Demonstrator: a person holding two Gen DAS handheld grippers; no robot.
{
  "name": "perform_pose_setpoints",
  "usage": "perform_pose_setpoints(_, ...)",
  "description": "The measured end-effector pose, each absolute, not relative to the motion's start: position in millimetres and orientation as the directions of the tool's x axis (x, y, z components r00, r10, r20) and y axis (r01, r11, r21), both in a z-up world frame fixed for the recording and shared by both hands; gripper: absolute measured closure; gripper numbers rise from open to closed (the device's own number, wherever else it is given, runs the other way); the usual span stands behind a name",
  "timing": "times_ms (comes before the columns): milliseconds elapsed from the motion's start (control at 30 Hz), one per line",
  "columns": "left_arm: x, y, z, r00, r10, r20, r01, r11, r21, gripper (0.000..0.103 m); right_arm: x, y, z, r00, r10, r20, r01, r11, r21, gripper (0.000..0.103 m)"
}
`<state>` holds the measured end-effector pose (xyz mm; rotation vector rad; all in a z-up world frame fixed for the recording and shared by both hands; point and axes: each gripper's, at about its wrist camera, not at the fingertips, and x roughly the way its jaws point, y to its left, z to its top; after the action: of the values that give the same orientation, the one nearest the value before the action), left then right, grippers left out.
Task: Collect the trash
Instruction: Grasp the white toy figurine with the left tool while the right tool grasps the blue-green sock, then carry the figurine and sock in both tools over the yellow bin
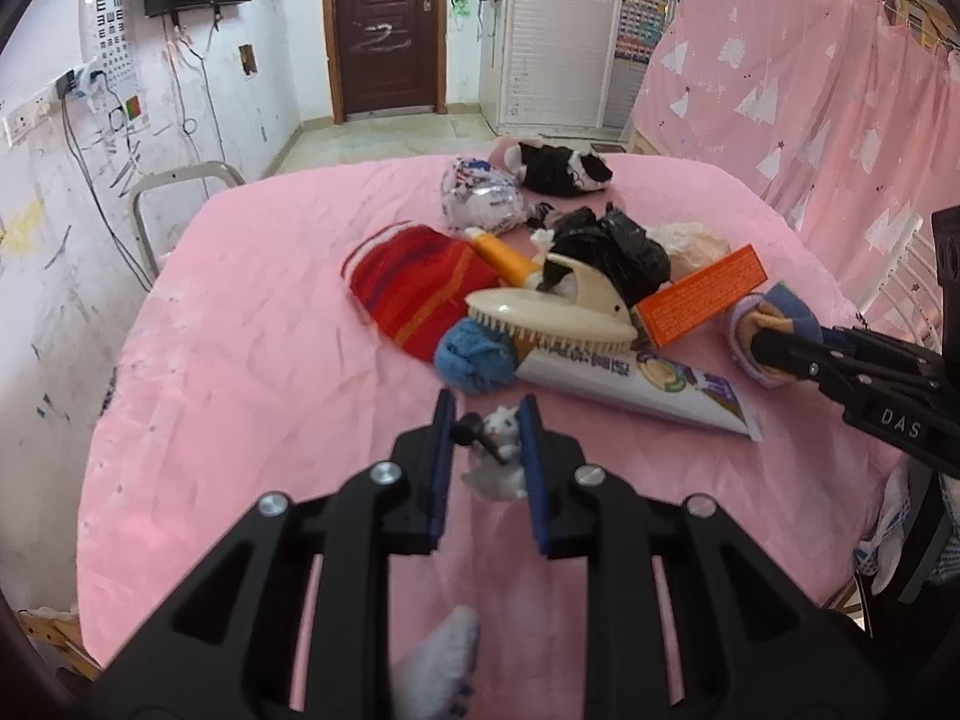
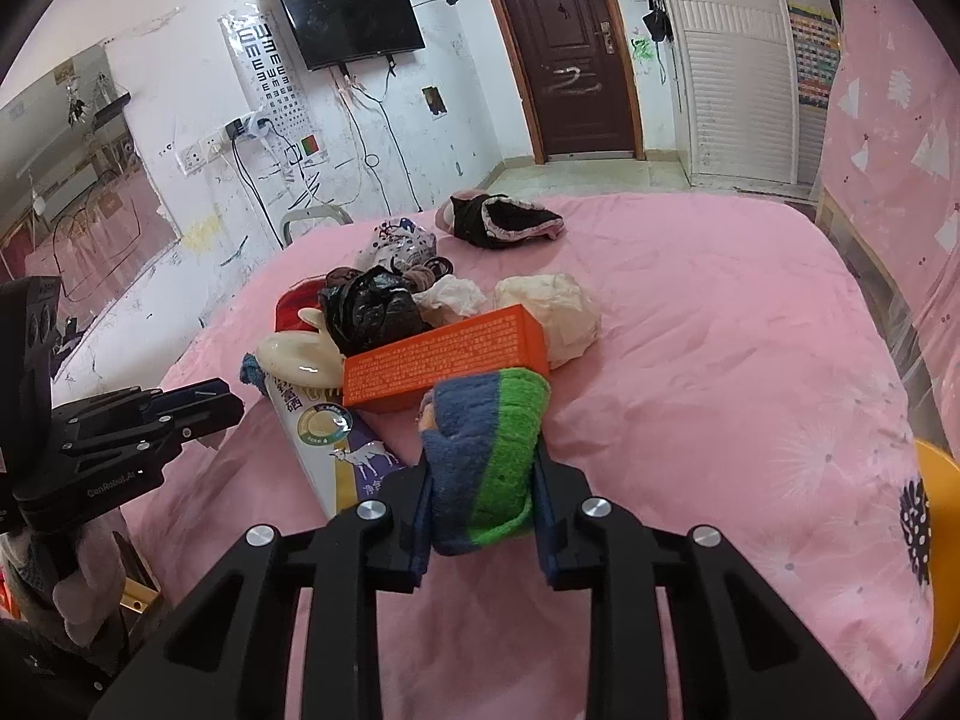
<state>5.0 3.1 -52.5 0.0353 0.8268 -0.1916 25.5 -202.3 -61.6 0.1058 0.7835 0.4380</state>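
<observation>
My left gripper (image 1: 487, 420) is shut on a small white cat figurine (image 1: 499, 450), held just above the pink bedsheet (image 1: 240, 360). My right gripper (image 2: 483, 474) is shut on a rolled blue-and-green sock (image 2: 486, 456); it also shows at the right of the left wrist view (image 1: 765, 348). A pile lies ahead: an orange box (image 1: 699, 294) (image 2: 444, 366), a black plastic bag (image 1: 612, 252) (image 2: 375, 306), a white carton (image 1: 636, 384) (image 2: 336, 444), a cream brush (image 1: 552, 318) (image 2: 300, 360), crumpled white paper (image 2: 549, 309) and a crumpled foil bag (image 1: 480, 198).
A red striped knit item (image 1: 420, 288) and a blue yarn ball (image 1: 474, 354) lie in the pile. A black-and-white plush slipper (image 1: 558, 168) (image 2: 504, 219) sits at the far side. A metal chair frame (image 1: 174, 204) stands left of the bed. A yellow object (image 2: 939, 534) is at the right edge.
</observation>
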Motion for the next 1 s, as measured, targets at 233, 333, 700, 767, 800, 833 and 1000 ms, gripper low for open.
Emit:
perform_pose_setpoints(233,-2,1,-25,0.702,-0.192,-0.686,0.193,0.978,-0.076,0.083,17,-231,-42,0.694,0.384,-0.609,-0.3,0.923,0.24,0.086)
perform_pose_setpoints(333,-2,-11,-13,0.714,-0.214,-0.666,0.218,0.973,-0.08,0.083,14,-251,-35,0.721,0.361,-0.591,-0.268,0.932,0.243,0.086)
perform_pose_setpoints(700,7,-105,25,0.633,-0.483,-0.605,0.472,0.86,-0.193,0.083,-6,-342,-22,0.8,0.207,-0.563,-0.116,0.974,0.193,0.086)
perform_pose_setpoints(767,9,-128,29,0.6,-0.527,-0.602,0.519,0.829,-0.209,0.083,-11,-363,-24,0.806,0.174,-0.566,-0.08,0.979,0.188,0.086)
perform_pose_setpoints(800,11,-140,32,0.584,-0.546,-0.601,0.539,0.814,-0.217,0.083,-14,-373,-25,0.808,0.159,-0.567,-0.062,0.981,0.185,0.086)
perform_pose_setpoints(833,13,-153,33,0.57,-0.56,-0.601,0.556,0.802,-0.22,0.083,-17,-383,-27,0.81,0.143,-0.568,-0.045,0.982,0.183,0.086)
perform_pose_setpoints(1000,20,-215,38,0.511,-0.598,-0.617,0.62,0.754,-0.217,0.083,-30,-428,-35,0.814,0.093,-0.573,0.015,0.983,0.182,0.086)
